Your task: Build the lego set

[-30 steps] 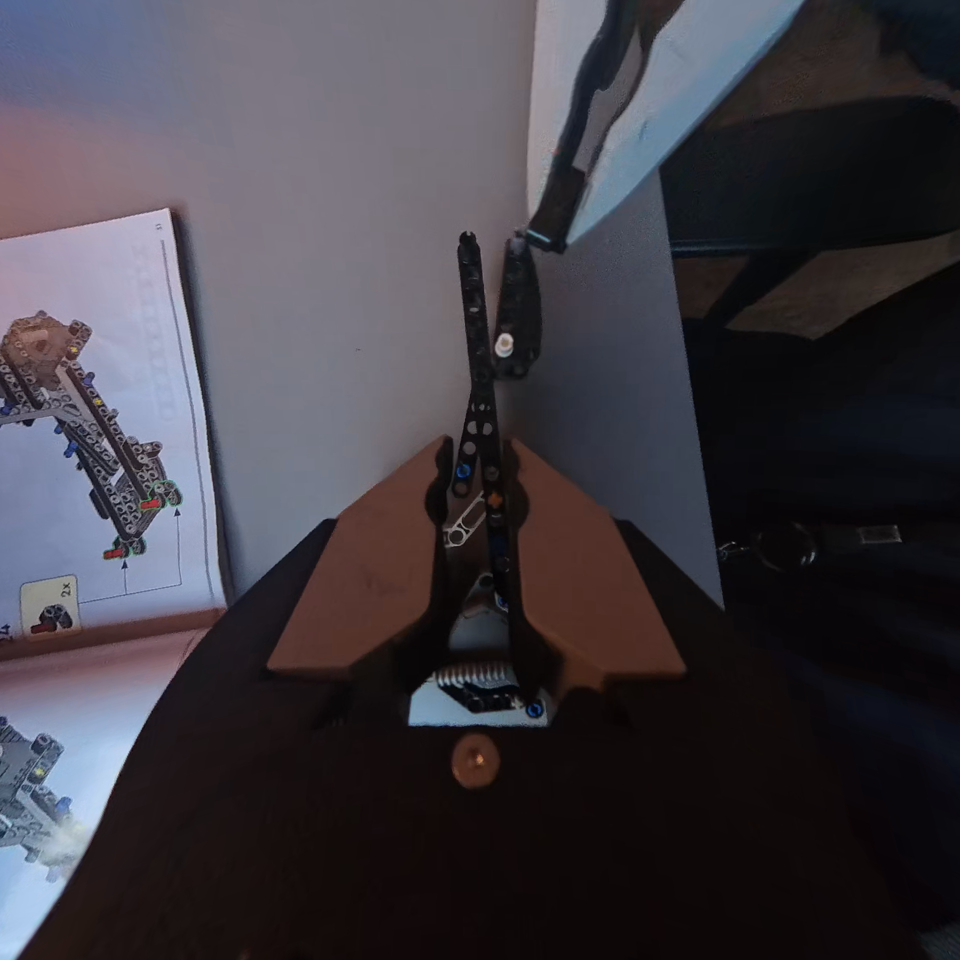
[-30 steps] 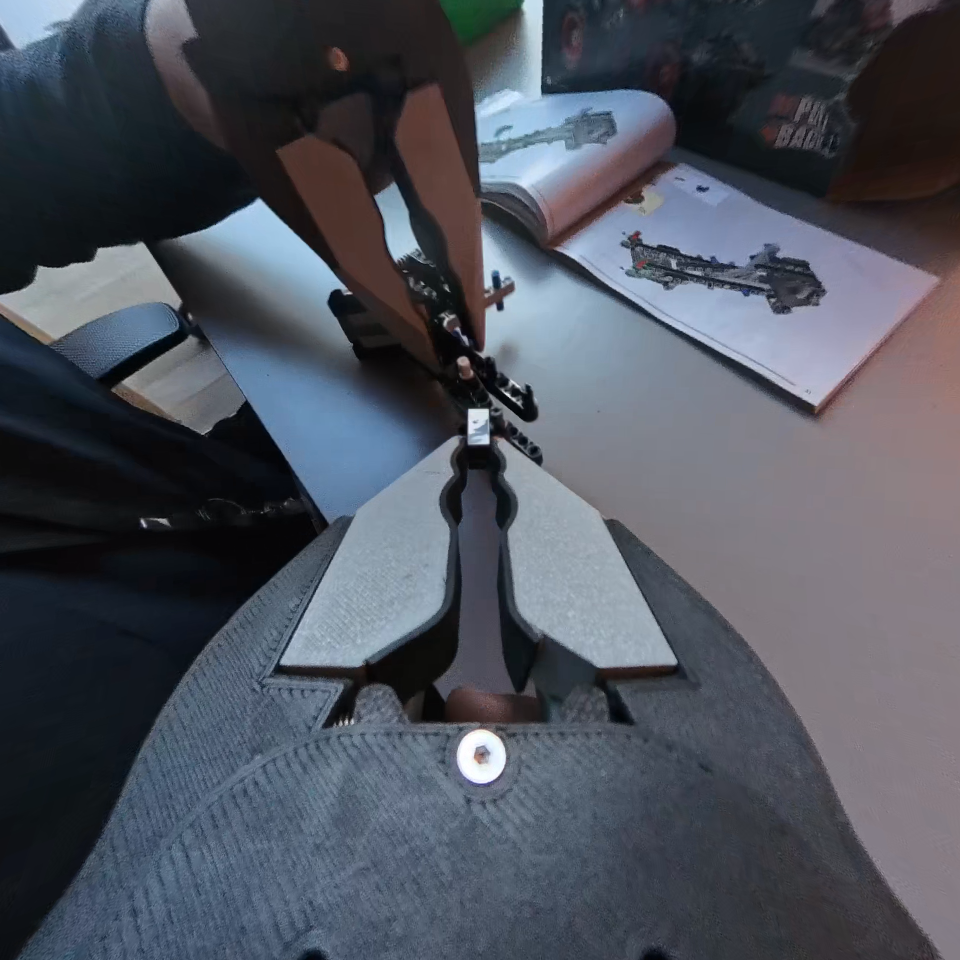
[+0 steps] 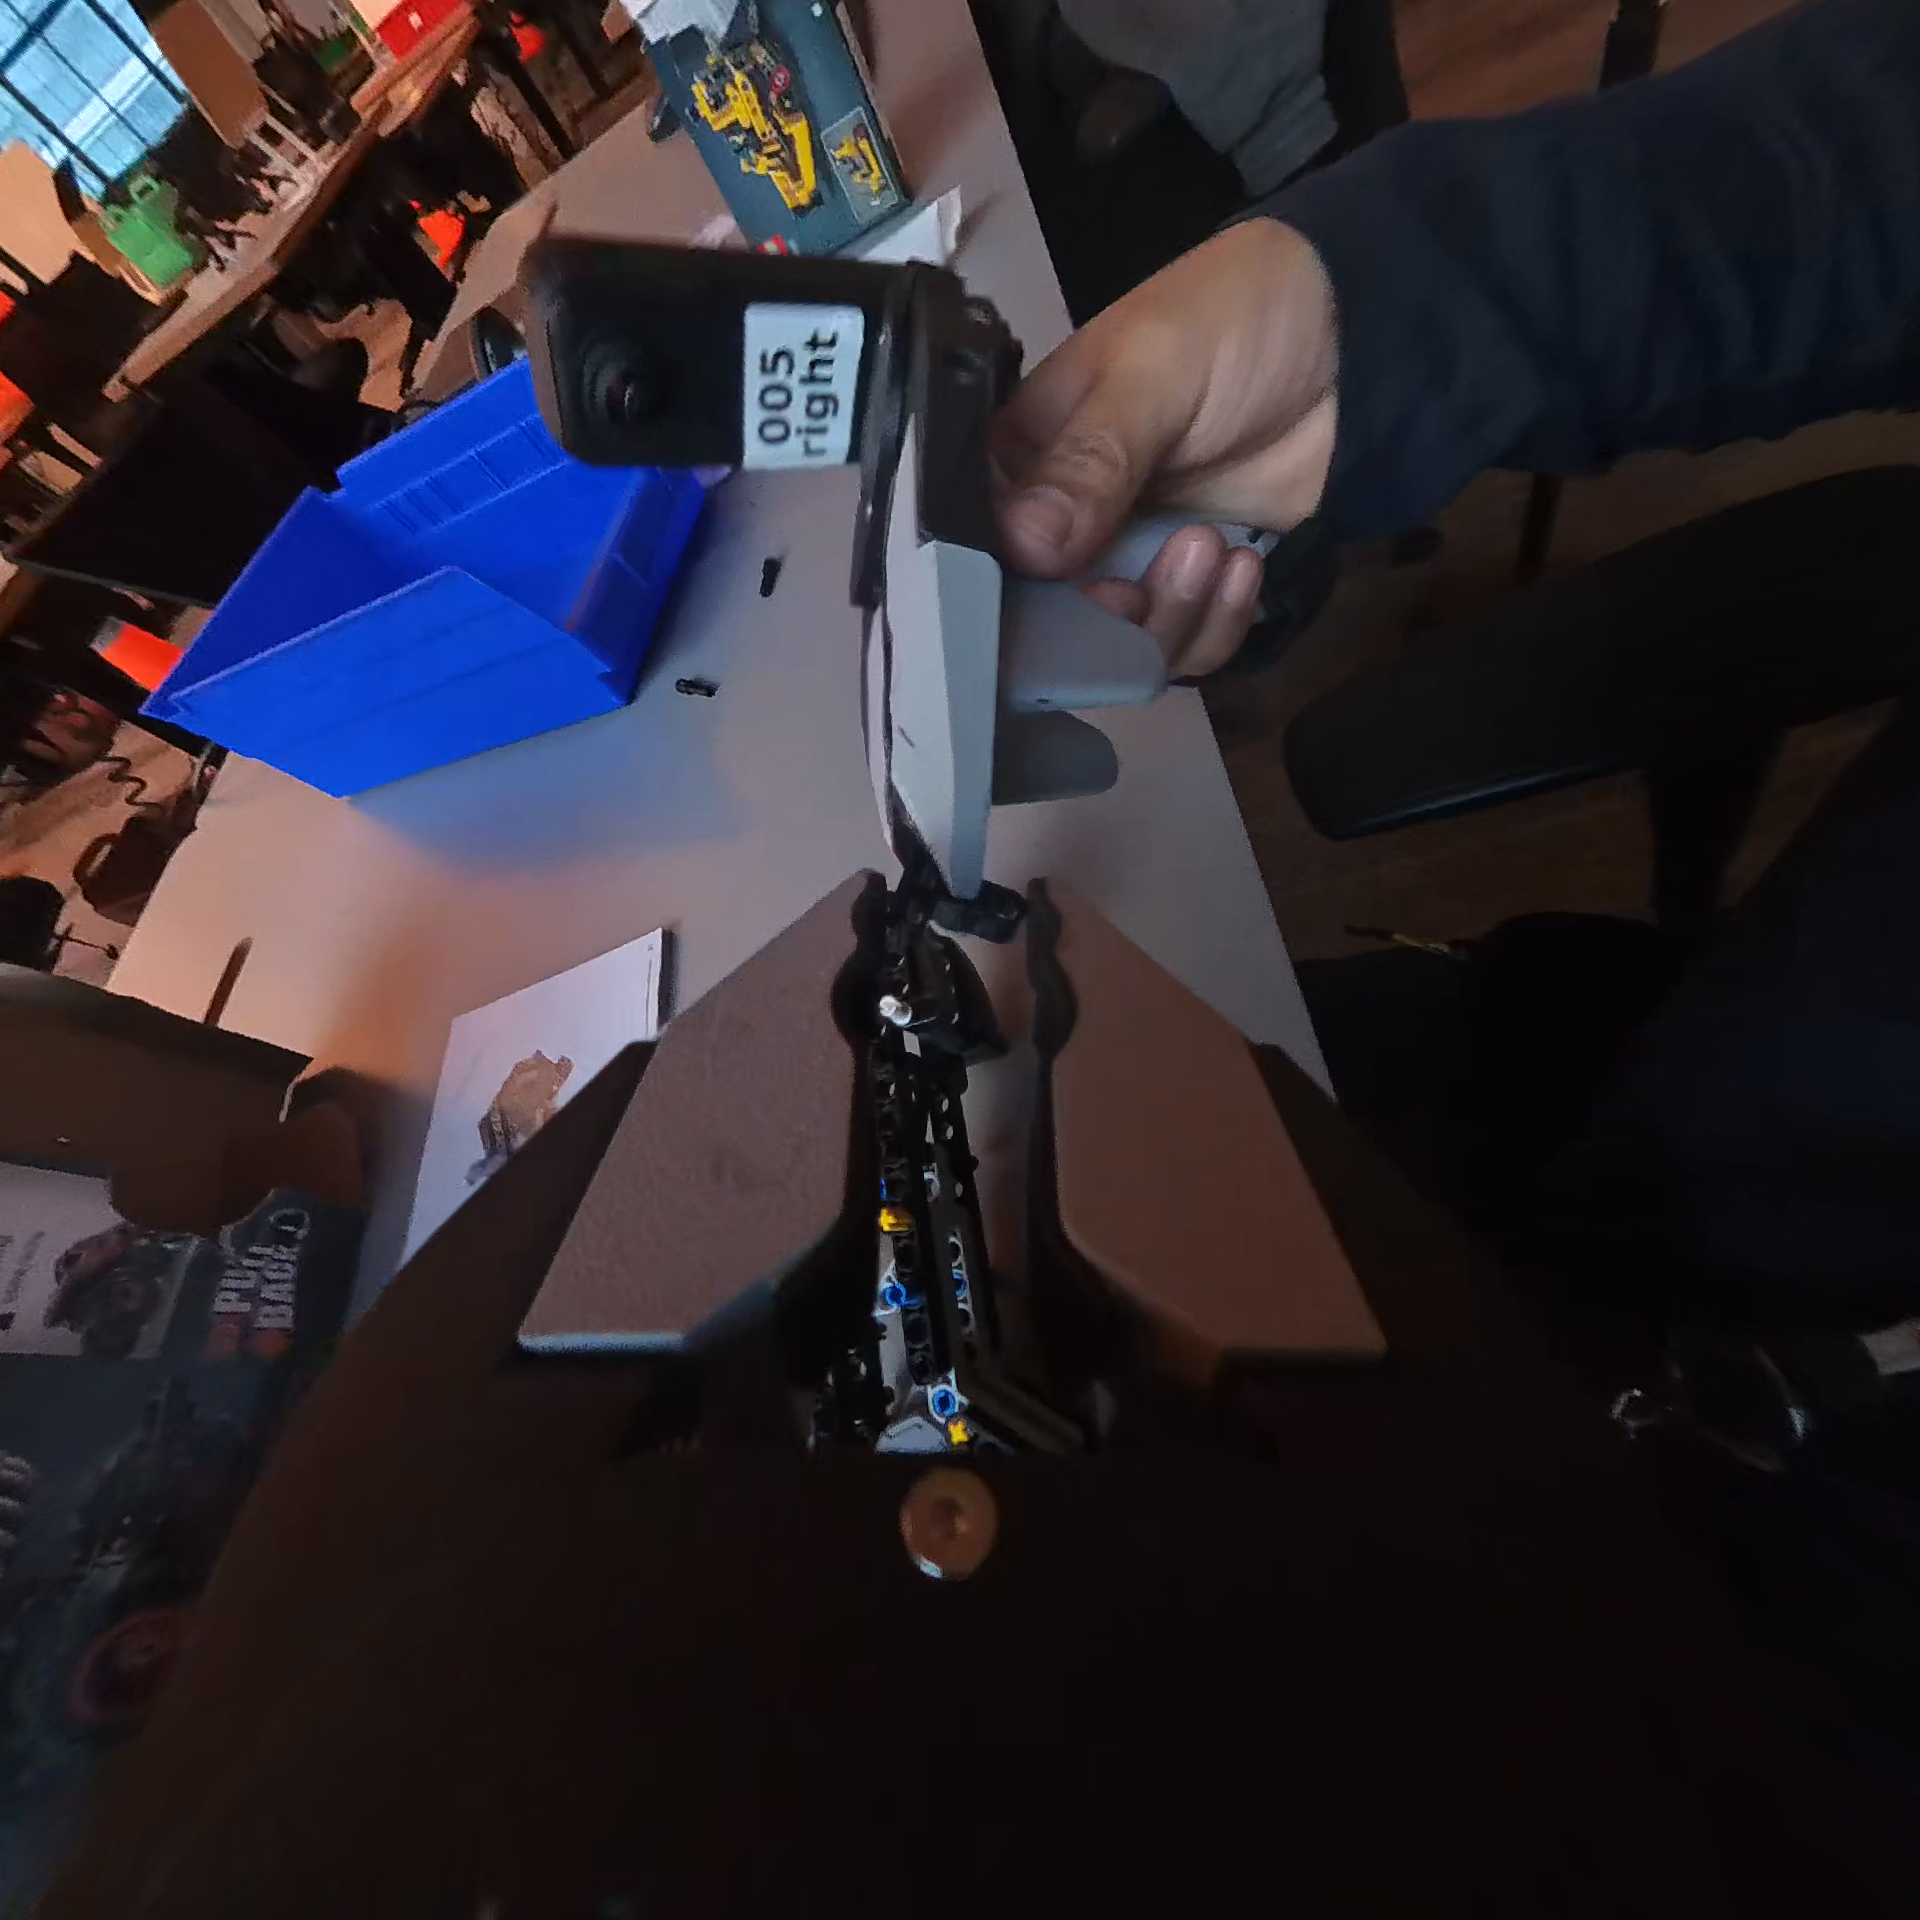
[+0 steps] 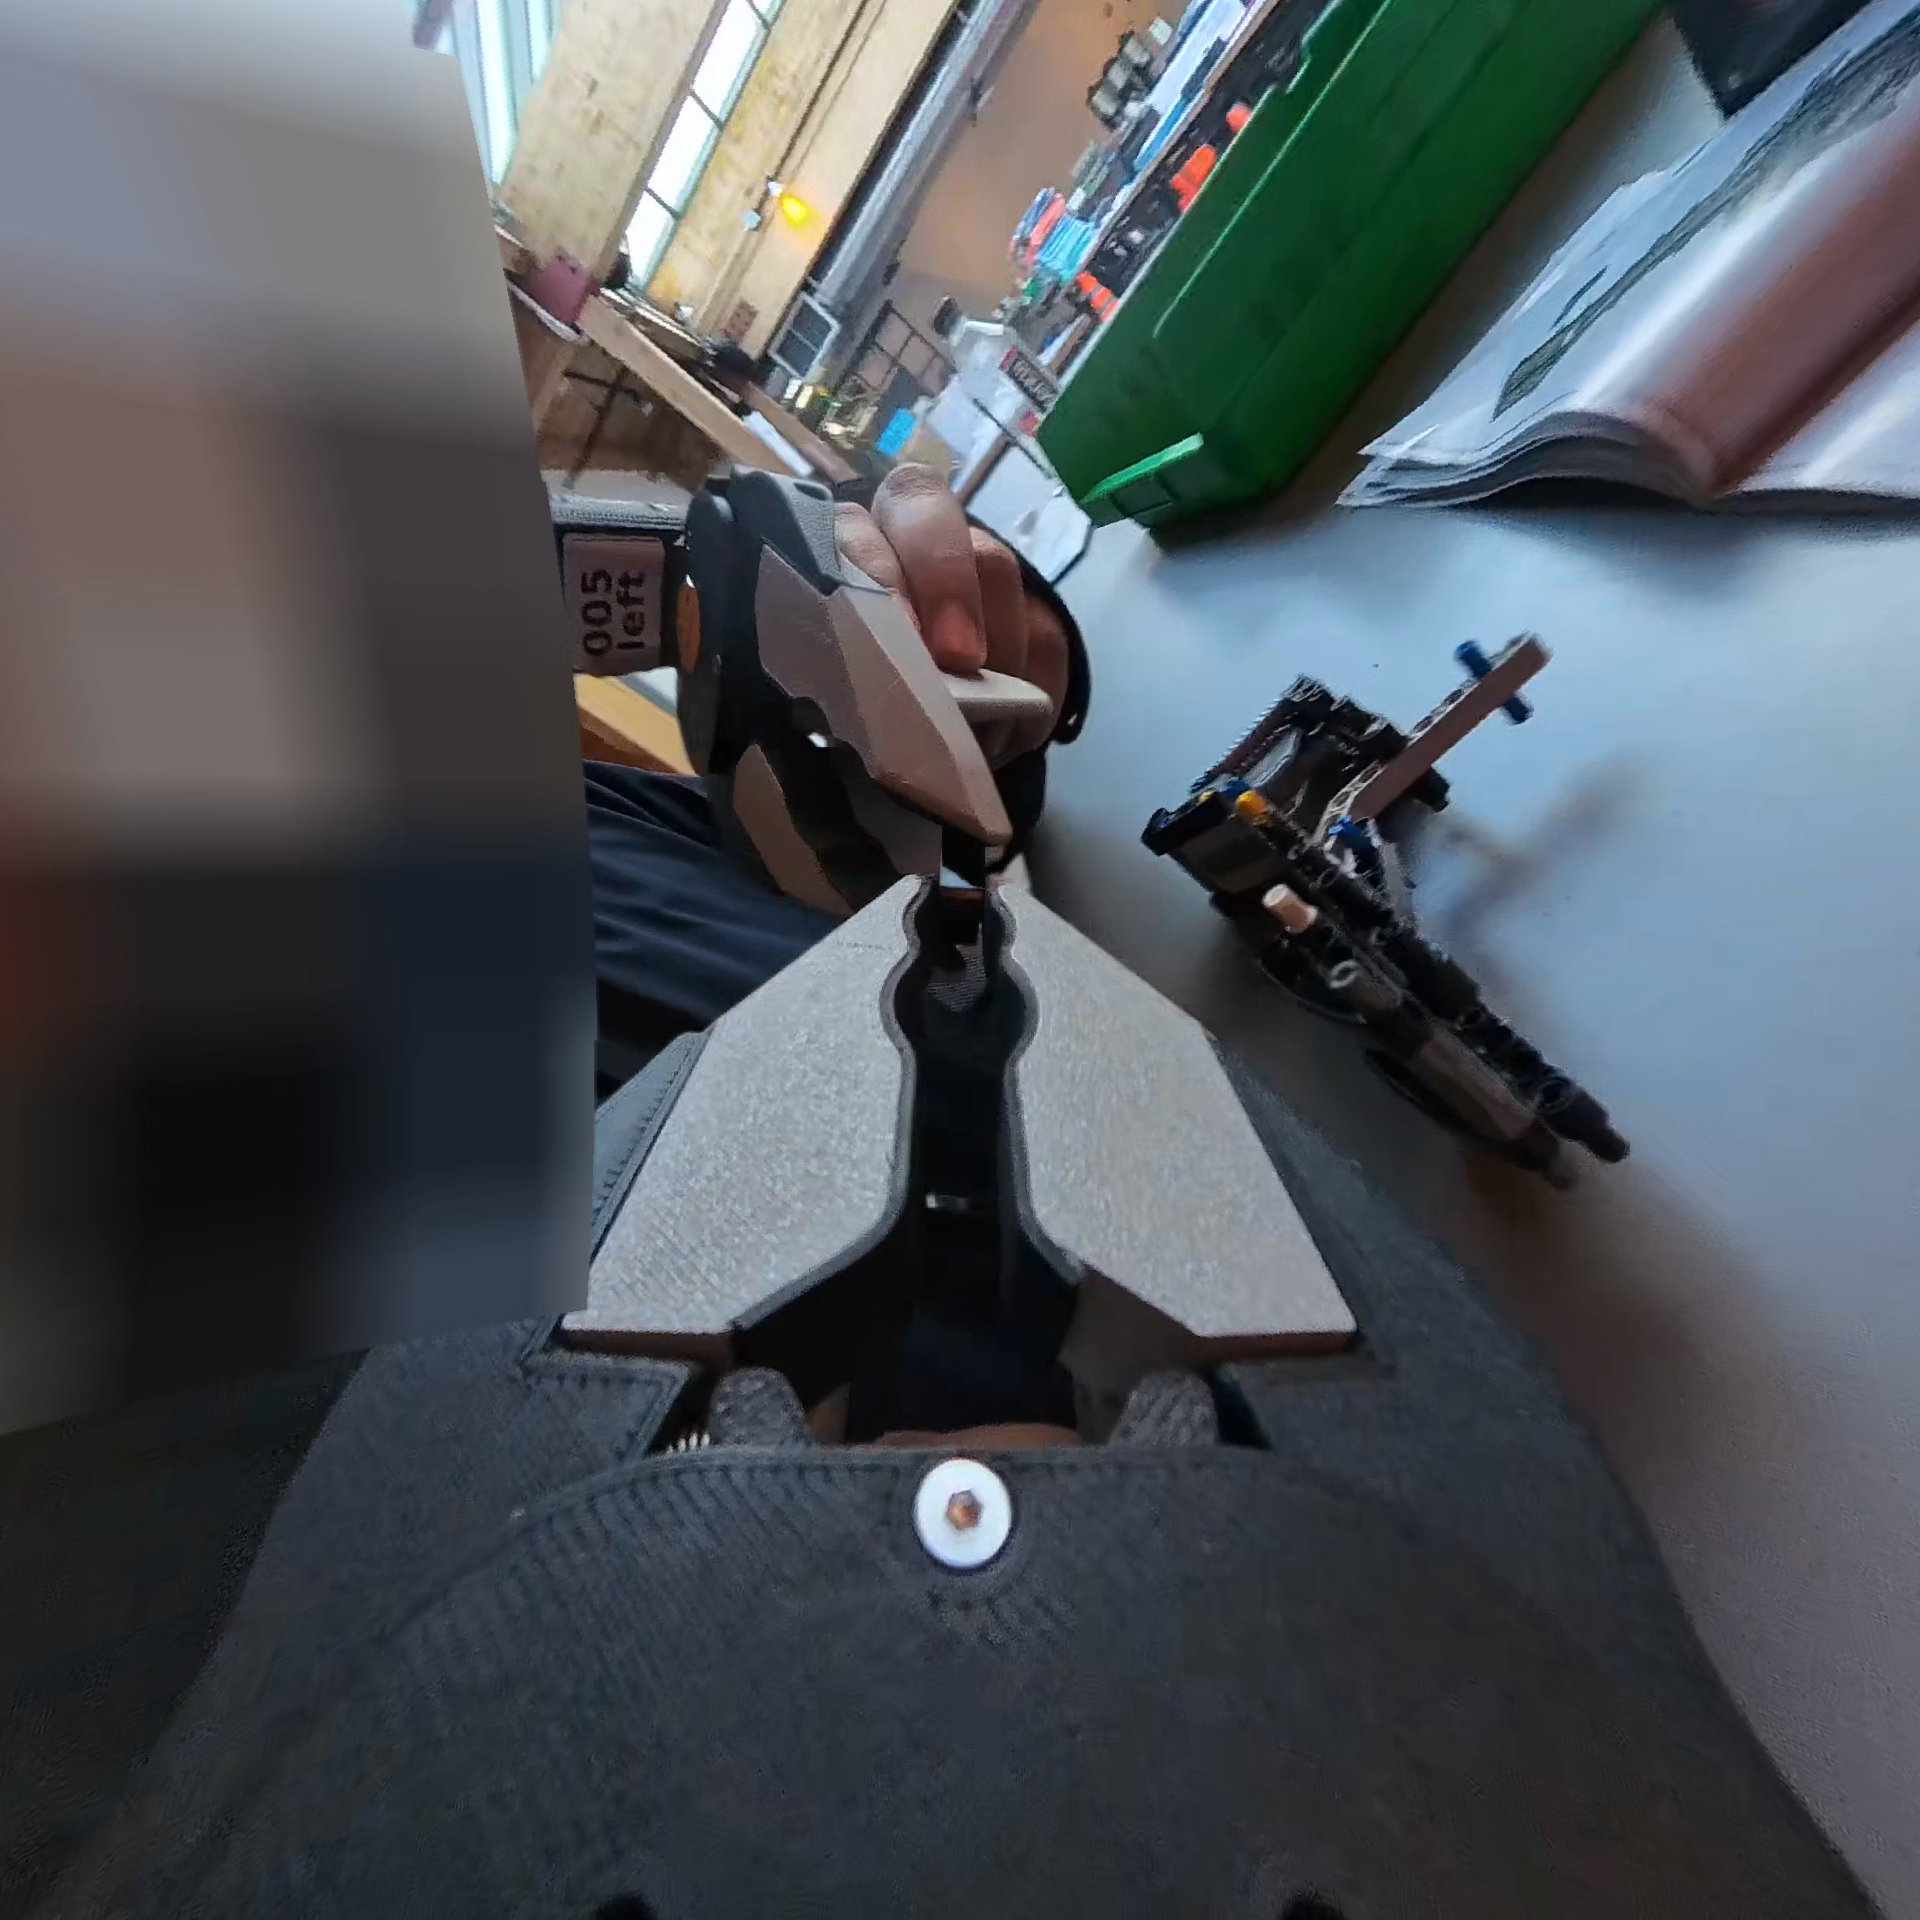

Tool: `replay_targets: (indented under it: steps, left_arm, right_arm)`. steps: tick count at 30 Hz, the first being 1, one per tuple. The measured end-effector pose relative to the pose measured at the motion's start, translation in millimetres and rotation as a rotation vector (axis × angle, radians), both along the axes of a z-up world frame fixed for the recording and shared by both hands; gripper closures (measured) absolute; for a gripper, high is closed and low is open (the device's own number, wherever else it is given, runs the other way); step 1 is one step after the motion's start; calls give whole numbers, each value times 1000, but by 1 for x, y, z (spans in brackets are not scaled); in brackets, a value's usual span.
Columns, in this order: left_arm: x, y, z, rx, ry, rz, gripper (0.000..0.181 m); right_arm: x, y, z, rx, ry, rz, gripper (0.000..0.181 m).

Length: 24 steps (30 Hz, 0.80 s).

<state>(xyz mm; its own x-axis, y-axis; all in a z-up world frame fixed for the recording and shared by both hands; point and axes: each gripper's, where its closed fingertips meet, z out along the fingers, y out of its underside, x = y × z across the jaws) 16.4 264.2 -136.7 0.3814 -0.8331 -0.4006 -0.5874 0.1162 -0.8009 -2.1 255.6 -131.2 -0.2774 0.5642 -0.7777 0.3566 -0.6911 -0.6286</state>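
Note:
My left gripper (image 3: 951, 899) is shut on a long black lego assembly (image 3: 925, 1174) with blue and yellow pins, which runs back between its brown fingers. My right gripper (image 3: 961, 888), held by a hand, meets it tip to tip from above and holds a small black piece (image 3: 982, 914) against the assembly's front end. In the right wrist view my right gripper (image 4: 958, 914) is shut on that black piece (image 4: 956, 971), with the left gripper (image 4: 961, 847) right in front of it. A second black lego assembly (image 4: 1371, 935) lies on the grey table (image 4: 1662, 831).
A blue bin (image 3: 416, 623) and a lego box (image 3: 790, 135) stand farther back on the table (image 3: 520, 862). Two loose black pins (image 3: 696, 686) lie near the bin. An open instruction booklet (image 4: 1714, 343) and a green bin (image 4: 1299, 312) are beyond the second assembly. The table edge (image 3: 1247, 831) runs on the right. Only a small space, under 4 cm, lies between the two pairs of fingers.
Both grippers have tilted up and rolled, so the room now shows instead of the tabletop. They stay tip to tip, each still holding its part.

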Motion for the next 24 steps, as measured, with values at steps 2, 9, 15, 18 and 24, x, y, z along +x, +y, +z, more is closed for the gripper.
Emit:
replay_targets:
  steps: [2,9,15,18,24]
  left_arm:
    - [0,1,-1,-35,-40,4,158]
    - [-6,1,4,-251,-223,-11,158]
    - [-6,1,8,-402,-346,-47,158]
    - [-7,0,7,-470,-380,-69,158]
    - [-5,-6,12,-454,-379,-126,158]
  right_arm:
    - [1,2,-1,95,-8,-34,175]
    - [13,21,-3,652,-101,-198,163]
    - [7,13,3,1216,-128,-259,161]
    - [6,12,2,1381,-111,-258,161]
    - [5,10,9,1509,-56,-246,159]
